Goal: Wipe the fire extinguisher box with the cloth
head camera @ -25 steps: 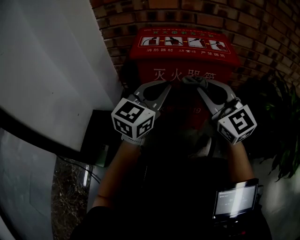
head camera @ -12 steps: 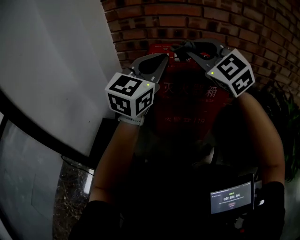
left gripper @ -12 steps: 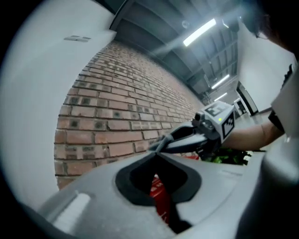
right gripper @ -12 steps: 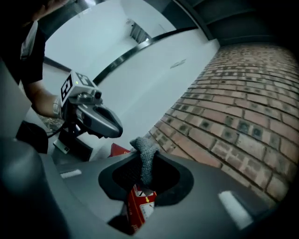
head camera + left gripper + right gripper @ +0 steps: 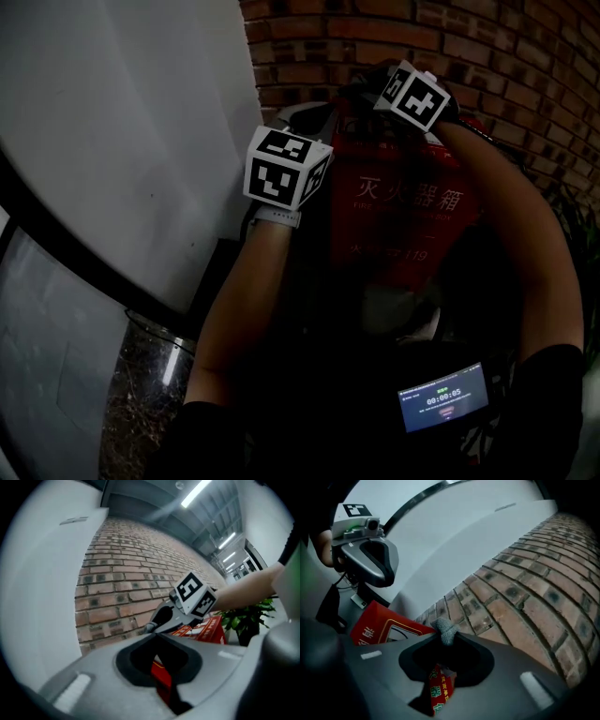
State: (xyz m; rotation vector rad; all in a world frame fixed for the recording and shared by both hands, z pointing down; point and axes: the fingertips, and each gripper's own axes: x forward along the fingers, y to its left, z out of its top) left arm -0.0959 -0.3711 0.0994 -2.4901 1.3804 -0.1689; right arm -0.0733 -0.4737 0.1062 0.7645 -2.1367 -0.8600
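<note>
Box (image 5: 412, 202): red, white lettering on the front, standing hard against the brick wall (image 5: 487, 47). A white panel (image 5: 122, 141) is on its left, a plant (image 5: 248, 620) on its right. The pictogram lid shows in the right gripper view, below and left of the fingers.

Cloth (image 5: 447, 632): small grey tuft, pinched at the very tips of the right gripper (image 5: 445, 641). The fingers are closed on it. The tuft sticks out past the tips toward the bricks, above the lid's rear edge. Whether it touches the lid, I cannot tell (too dark in the head view).

Left gripper (image 5: 156, 634): fingers together, nothing between them. It is held at the box's upper left corner, close to the white panel, with red showing through the gap behind the tips.

Key relation: the lid lies under and just ahead of the right fingers, its long axis running side to side along the wall. The right hand is the nearer one and already carries the cloth. Judgement: the coming stroke needs the tuft lowered flat onto the lid, then drawn sideways along that axis. Little cloth is exposed, so the fingers may scrape the lid.

Wrist screen (image 5: 442, 398) is lit, low in the head view.
</note>
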